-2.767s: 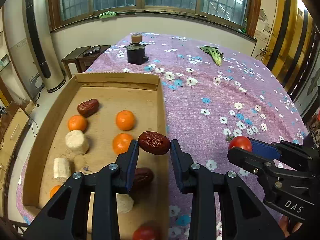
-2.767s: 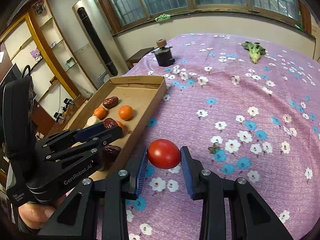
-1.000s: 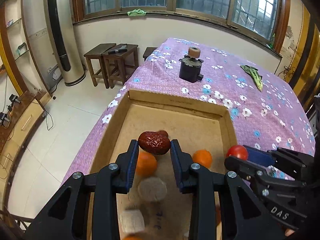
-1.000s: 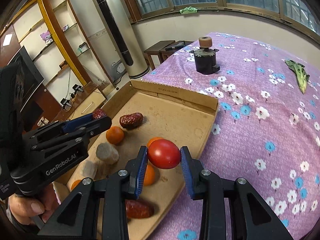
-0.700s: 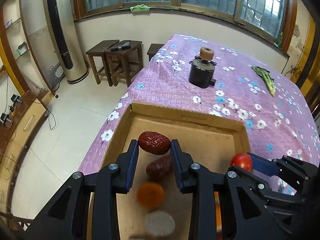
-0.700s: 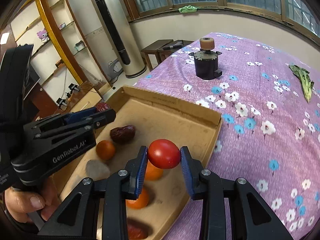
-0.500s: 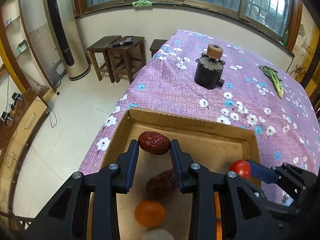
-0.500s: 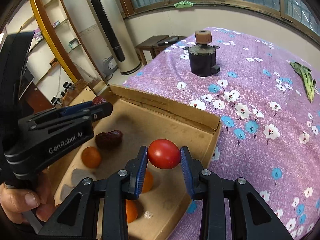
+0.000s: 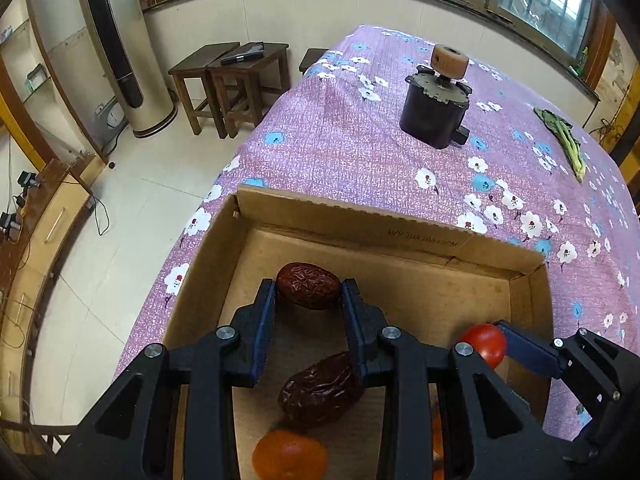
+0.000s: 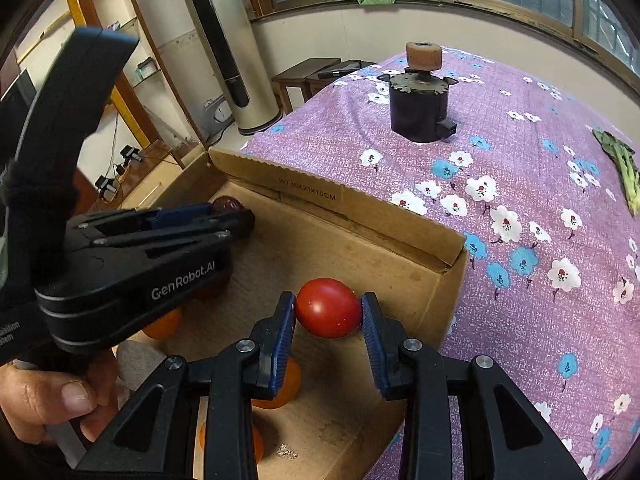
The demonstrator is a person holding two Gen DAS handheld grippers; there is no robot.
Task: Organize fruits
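We note the left gripper (image 9: 308, 294) clamps a wrinkled dark-red date (image 9: 308, 285); the right gripper (image 10: 328, 320) clamps a smooth red tomato (image 10: 328, 307). Both hang over the far end of the brown cardboard tray (image 9: 420, 236). Risk: releasing from height, the tomato rolls.

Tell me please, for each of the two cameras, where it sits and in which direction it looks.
Left wrist view: sits on the left claw, looking down into the cardboard box; its claw holds a red date, the right claw enters at lower right.
Right wrist view: sits on the right claw, looking down at the box's far right corner; it holds a tomato; the left claw and a hand show.
Shared: box, both claws, motor.
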